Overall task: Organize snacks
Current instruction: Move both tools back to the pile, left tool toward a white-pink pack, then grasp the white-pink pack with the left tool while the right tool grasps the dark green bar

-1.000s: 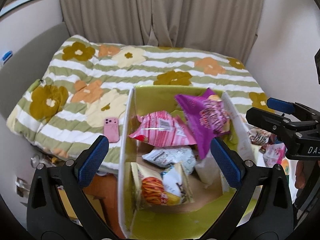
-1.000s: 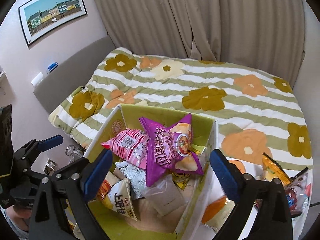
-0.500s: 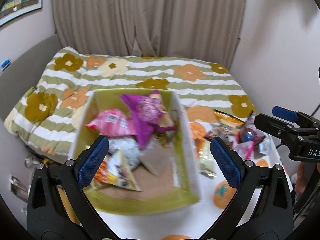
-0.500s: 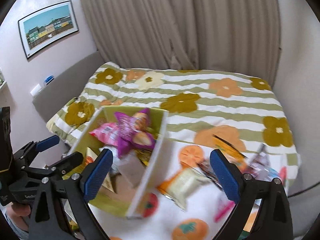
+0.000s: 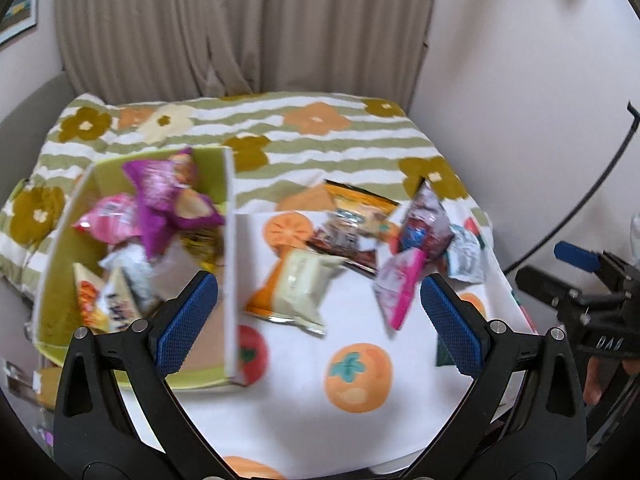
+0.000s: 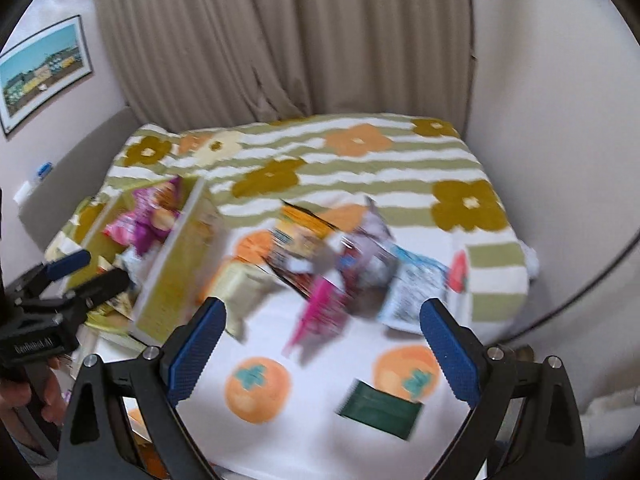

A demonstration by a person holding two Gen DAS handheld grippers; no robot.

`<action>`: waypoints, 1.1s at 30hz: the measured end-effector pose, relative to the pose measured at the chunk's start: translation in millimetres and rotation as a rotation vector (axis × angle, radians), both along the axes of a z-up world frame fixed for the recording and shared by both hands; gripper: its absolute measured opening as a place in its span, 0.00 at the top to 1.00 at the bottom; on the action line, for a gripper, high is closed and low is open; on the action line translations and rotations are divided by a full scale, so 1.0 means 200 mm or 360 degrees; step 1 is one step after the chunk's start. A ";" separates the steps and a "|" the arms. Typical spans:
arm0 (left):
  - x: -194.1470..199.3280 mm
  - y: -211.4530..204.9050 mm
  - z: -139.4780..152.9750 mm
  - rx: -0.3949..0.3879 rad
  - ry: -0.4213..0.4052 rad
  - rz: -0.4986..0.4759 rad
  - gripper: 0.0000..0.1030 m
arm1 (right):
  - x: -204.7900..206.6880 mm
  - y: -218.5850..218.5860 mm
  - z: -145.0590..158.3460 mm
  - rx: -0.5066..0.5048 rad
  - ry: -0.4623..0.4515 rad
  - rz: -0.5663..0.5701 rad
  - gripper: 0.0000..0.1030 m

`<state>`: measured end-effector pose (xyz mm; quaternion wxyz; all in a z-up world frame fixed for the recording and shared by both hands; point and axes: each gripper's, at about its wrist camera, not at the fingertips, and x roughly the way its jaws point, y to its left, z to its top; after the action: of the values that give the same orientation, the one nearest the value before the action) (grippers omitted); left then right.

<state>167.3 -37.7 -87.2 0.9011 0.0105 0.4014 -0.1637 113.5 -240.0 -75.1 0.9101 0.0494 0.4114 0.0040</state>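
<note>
A yellow-green cardboard box (image 5: 230, 240) stands at the left of a white fruit-print cloth (image 5: 296, 408) and holds several snack bags, a purple one (image 5: 168, 196) on top. Loose snacks lie on the cloth to its right: a cream and orange bag (image 5: 296, 284), a brown wrapper (image 5: 344, 240), a pink packet (image 5: 396, 284), a blue-white bag (image 6: 412, 288) and a dark green packet (image 6: 380, 408). My left gripper (image 5: 318, 320) is open and empty above the cloth. My right gripper (image 6: 324, 346) is open and empty above the loose snacks. The right wrist view is blurred.
A bed with a striped flower quilt (image 5: 280, 140) lies behind the cloth, with beige curtains (image 5: 240, 28) beyond. A framed picture (image 6: 40, 72) hangs on the left wall. A black cable (image 5: 592, 192) runs down the right wall.
Both grippers have swung right, away from the box. The box now sits at the left of both views and the loose snacks on the cloth have come into the middle. Both stay open.
</note>
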 end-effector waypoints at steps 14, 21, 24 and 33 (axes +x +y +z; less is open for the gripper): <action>0.25 -0.53 -0.51 0.0031 0.0337 -0.0399 0.02 | -0.18 -0.22 -0.50 0.0112 0.0260 -0.0382 0.06; 0.36 -0.68 -0.73 0.0158 0.0267 -0.0494 0.02 | -0.18 -0.21 -0.76 0.0122 0.0377 -0.0567 0.06; 0.38 -0.74 -0.79 0.0203 0.0221 -0.0552 0.02 | -0.18 -0.19 -0.80 0.0088 0.0385 -0.0603 0.06; 0.41 -0.83 -0.92 0.0333 0.0209 -0.0666 0.35 | -0.16 -0.15 -0.88 0.0026 0.0353 -0.0657 0.06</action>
<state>249.8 -203.0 -270.9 0.8135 0.1758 0.4631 -0.3046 81.6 -269.8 -250.9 0.8405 0.1400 0.4899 -0.1845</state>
